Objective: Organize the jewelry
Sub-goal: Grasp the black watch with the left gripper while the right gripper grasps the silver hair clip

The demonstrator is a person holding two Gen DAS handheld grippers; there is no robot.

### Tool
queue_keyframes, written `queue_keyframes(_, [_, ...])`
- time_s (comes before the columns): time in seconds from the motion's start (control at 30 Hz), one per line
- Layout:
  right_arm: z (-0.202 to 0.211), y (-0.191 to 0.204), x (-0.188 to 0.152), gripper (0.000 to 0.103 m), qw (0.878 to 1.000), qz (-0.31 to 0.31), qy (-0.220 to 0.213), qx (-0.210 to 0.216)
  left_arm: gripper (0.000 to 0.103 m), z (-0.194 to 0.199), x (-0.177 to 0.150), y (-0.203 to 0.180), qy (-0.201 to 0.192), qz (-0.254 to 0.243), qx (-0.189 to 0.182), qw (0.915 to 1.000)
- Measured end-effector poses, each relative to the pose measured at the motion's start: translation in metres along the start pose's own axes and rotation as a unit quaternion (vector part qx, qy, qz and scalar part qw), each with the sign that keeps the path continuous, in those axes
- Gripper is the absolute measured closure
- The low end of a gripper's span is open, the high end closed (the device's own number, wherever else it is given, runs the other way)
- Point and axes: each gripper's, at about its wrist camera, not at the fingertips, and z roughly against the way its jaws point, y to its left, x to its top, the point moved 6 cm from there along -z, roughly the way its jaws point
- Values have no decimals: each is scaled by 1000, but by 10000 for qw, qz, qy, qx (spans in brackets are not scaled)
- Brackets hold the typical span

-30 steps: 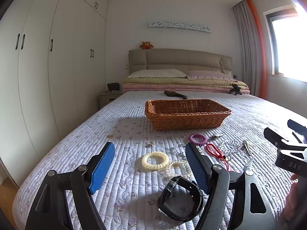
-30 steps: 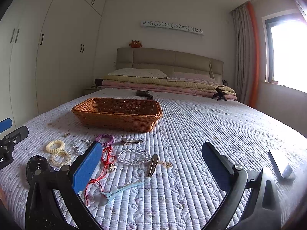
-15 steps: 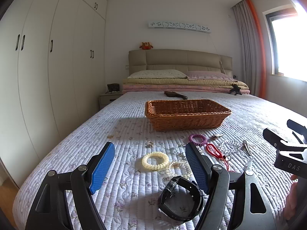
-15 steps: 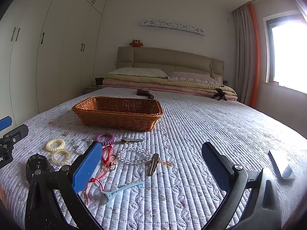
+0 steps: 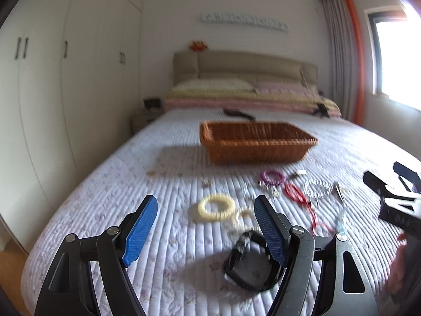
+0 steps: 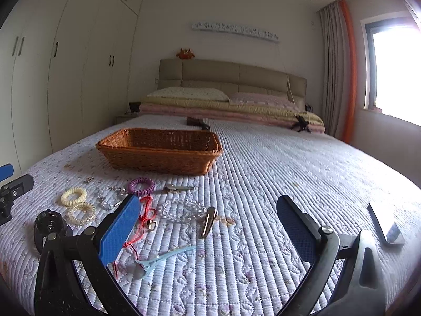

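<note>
A wicker basket (image 5: 257, 142) (image 6: 160, 150) stands on the quilted bed. In front of it lie jewelry pieces: a cream coil bracelet (image 5: 216, 207) (image 6: 73, 196), a purple coil bracelet (image 5: 272, 177) (image 6: 141, 186), a red cord (image 5: 297, 194) (image 6: 144, 210), a clear bead bracelet (image 6: 184, 210), a brown hair clip (image 6: 208, 221), a light blue clip (image 6: 163, 259) and a black watch (image 5: 250, 260) (image 6: 50, 227). My left gripper (image 5: 205, 226) is open and empty, just above the watch. My right gripper (image 6: 208, 234) is open and empty, above the clips.
A phone (image 6: 385, 223) lies on the quilt at the right. Pillows and folded blankets (image 6: 226, 105) sit at the headboard. White wardrobes (image 5: 52, 79) line the left wall. A window (image 6: 394, 71) with a curtain is at the right.
The left wrist view has gone blurred and shifted slightly, so the left gripper is moving. The right gripper has tilted a little. No object has moved.
</note>
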Motion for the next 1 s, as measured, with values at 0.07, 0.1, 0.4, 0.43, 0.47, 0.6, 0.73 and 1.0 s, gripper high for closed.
queue_keyframes(0.07, [-7,-5,-2,0,9996,-13,266,101,26,2,-5,4,190,-6,-78,9998])
queue_keyframes(0.1, [-10,-8,-3,0,9991,-58,380,153,26,2,-7,5,266,-1,-113,9996])
queue_keyframes(0.4, [-39,-28,-12,29,9888,-159,1377,553,26,-16,-32,-2,1403,21,-938,9857])
queue_keyframes(0.43, [-46,-27,-14,39,9859,-167,1542,628,27,-17,-32,-4,1456,21,-1015,9841])
queue_keyframes(0.47, [-53,-27,-15,50,9825,-208,1712,701,27,-18,-32,-5,1525,25,-1086,9823])
queue_keyframes(0.6, [-83,-27,-24,51,9693,-526,2221,915,55,-34,-36,-8,2154,386,-1932,9565])
queue_keyframes(0.73, [-105,-19,-29,51,9613,-568,2503,1004,55,-43,-37,-12,2317,88,-1851,9550])
queue_keyframes(1.0, [-123,-10,-32,63,9611,-398,2576,916,73,-66,-40,-27,2672,-68,-1728,9480])
